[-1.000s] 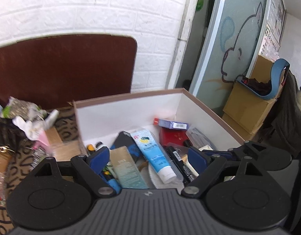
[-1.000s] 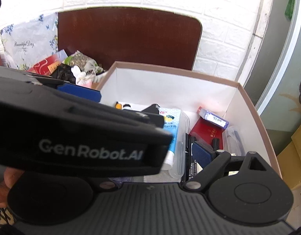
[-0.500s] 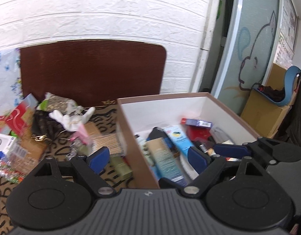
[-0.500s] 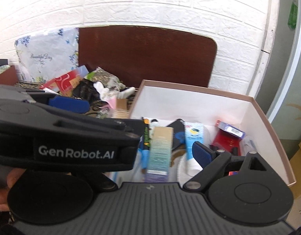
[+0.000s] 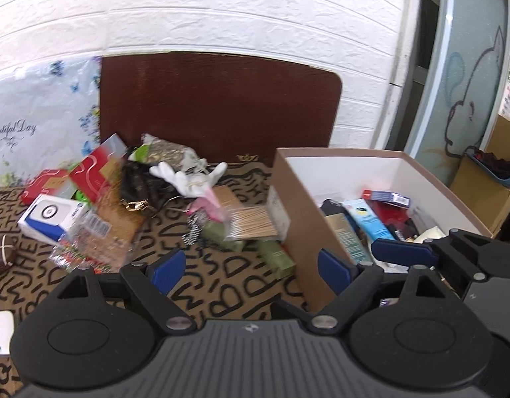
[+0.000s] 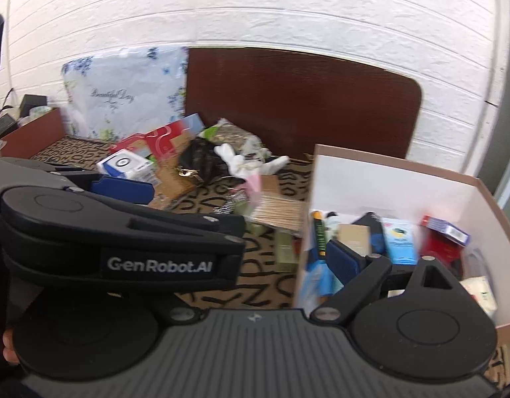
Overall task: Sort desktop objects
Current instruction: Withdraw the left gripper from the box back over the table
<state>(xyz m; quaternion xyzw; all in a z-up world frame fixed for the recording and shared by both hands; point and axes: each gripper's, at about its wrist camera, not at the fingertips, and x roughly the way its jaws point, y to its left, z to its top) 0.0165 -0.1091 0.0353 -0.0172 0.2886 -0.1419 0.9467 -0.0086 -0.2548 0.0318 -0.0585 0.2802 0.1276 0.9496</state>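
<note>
Right gripper (image 6: 248,255) empty, jaws apart, above near rim of cardboard box (image 6: 404,172) at right edge of patterned surface (image 6: 261,285). Left gripper (image 6: 122,238) crossing at left, blue pad (image 6: 122,187) visible. Blue tube (image 6: 399,242) and red carton (image 6: 445,227) inside box; cotton swabs (image 6: 278,210) just outside its left wall.

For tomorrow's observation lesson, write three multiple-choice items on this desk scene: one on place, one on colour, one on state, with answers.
1. Where does the blue tube lie?
A in the box
B on the cloth
C against the wall

2. What colour are the box walls inside?
A black
B white
C green

3. How is the left gripper?
A shut on a stick bundle
B open, holding nothing
C shut on a glove

Answers: 1 A, it rests among the box's contents. 2 B, the inner walls show white. 3 B, its blue pads stand apart with only cloth between them.
</note>
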